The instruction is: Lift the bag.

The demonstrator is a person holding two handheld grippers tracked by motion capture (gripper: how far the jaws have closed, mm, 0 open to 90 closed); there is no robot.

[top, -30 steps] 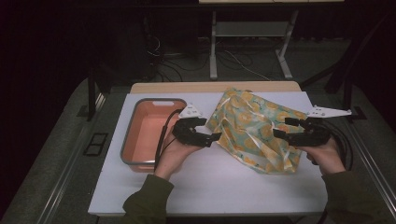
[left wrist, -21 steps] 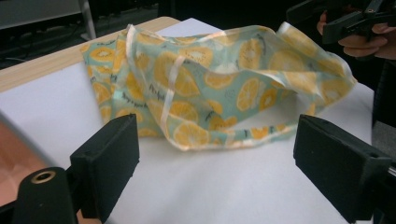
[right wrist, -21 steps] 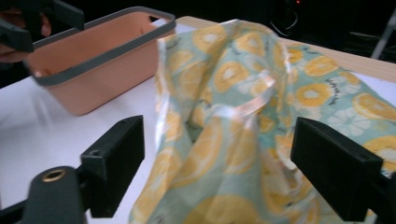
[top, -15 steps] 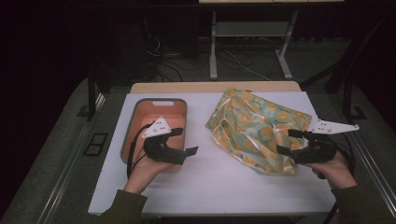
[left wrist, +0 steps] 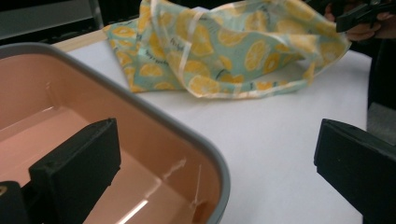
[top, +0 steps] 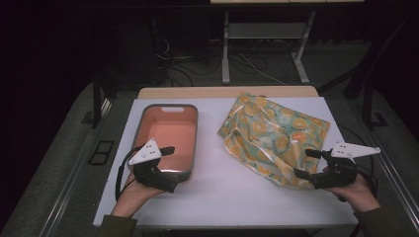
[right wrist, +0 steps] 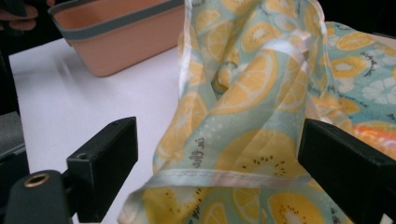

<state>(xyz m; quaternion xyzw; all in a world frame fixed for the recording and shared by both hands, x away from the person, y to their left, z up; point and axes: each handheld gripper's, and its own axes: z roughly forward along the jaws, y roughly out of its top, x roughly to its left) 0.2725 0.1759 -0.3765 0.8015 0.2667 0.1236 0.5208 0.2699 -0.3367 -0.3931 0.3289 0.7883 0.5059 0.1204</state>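
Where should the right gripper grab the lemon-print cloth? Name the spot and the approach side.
Take the lemon-print cloth by its hemmed near edge, coming in level from the person's side. That hem lies straight across the open right gripper, raised slightly off the white table.

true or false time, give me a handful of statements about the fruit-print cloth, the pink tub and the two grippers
1. The crumpled teal cloth with yellow citrus print lies inside the pink plastic tub with a grey rim. False: it lies on the white table, to the tub's right.
2. The tub holds nothing. True.
3. The right gripper is clamped on the cloth. False: its jaws are open, the cloth's hem between them.
4. The left gripper is open at the tub's near corner. True.
5. The tub is tipped on its side. False: it sits upright.
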